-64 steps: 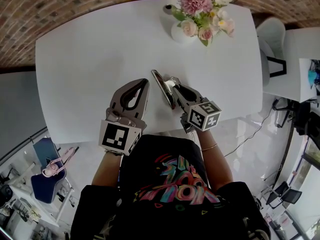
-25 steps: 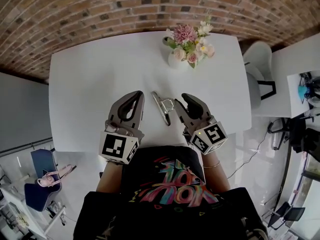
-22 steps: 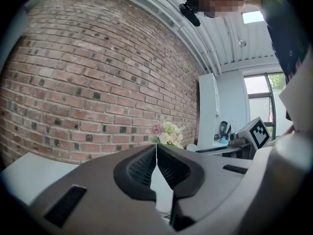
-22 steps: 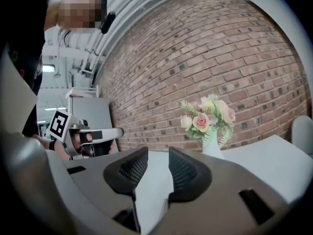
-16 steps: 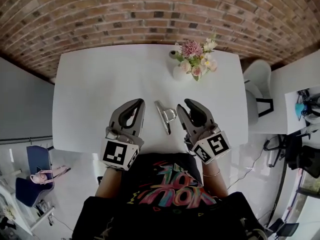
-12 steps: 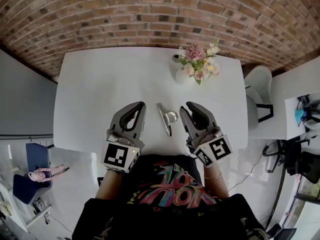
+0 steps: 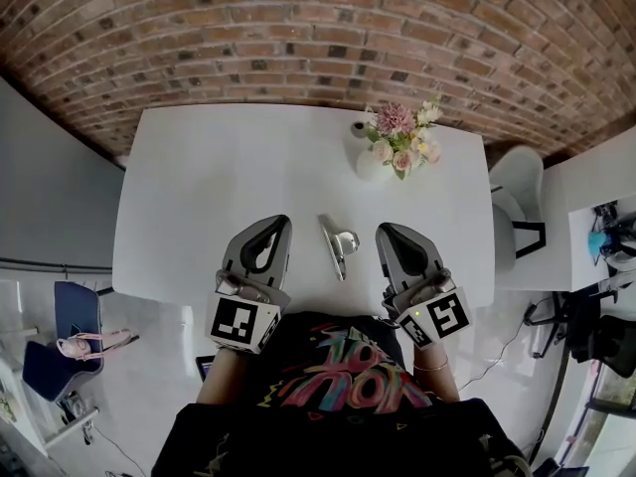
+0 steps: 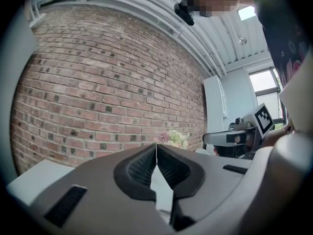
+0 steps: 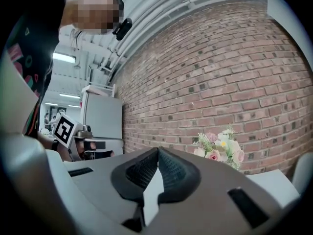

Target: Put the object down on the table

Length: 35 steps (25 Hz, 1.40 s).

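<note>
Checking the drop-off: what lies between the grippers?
A metal clip on the table, head view, between left gripper and right gripper, whose jaws have just closed on nothing.

vase (image 7: pixel 370 166) half behind flowers (image 7: pixel 402 137), metal object (image 7: pixel 338 245) — indistinct

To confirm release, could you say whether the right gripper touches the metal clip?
Apart: the head view shows bare table between the metal clip and the right gripper, whose empty jaws just closed.
</note>
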Each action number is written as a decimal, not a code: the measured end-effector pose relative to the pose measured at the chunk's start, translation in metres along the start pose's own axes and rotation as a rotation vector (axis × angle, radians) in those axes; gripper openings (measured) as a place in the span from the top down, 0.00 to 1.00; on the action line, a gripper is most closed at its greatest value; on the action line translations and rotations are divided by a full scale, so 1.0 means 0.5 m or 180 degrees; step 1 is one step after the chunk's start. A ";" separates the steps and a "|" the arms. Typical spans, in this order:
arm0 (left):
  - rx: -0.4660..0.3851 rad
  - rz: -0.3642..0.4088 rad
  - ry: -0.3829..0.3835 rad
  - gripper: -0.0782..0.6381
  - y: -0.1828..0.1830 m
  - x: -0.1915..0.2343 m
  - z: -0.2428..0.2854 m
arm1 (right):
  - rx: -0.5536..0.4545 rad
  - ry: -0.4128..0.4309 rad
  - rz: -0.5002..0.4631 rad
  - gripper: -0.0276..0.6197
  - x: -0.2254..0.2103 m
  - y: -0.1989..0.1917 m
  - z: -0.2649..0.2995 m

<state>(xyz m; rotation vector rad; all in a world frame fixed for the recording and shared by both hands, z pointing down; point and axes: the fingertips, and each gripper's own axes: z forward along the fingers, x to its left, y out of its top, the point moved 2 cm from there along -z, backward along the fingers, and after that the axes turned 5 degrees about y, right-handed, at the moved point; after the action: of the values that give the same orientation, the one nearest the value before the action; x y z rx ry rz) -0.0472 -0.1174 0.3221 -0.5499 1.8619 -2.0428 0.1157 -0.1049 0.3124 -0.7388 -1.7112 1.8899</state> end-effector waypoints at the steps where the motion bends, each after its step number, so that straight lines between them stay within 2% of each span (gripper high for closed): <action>1: 0.0006 0.0004 0.0006 0.86 -0.001 0.001 -0.001 | 0.0005 -0.0021 0.0004 0.93 -0.001 -0.002 -0.003; 11: 0.0094 -0.0028 0.0041 0.85 -0.014 0.018 -0.004 | 0.0083 -0.0175 0.0121 0.93 -0.015 -0.020 -0.014; 30: 0.0151 -0.0043 -0.0034 0.86 -0.020 0.024 0.015 | 0.0066 -0.0227 0.0254 0.93 -0.030 -0.018 -0.003; 35: 0.0146 -0.0021 -0.0041 0.86 -0.021 0.024 0.019 | 0.0116 -0.0255 0.0195 0.93 -0.037 -0.024 -0.006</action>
<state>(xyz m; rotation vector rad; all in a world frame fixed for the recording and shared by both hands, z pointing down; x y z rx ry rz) -0.0529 -0.1303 0.3340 -0.5563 1.8035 -2.0758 0.1312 -0.1137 0.3252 -0.7182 -1.7153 2.0119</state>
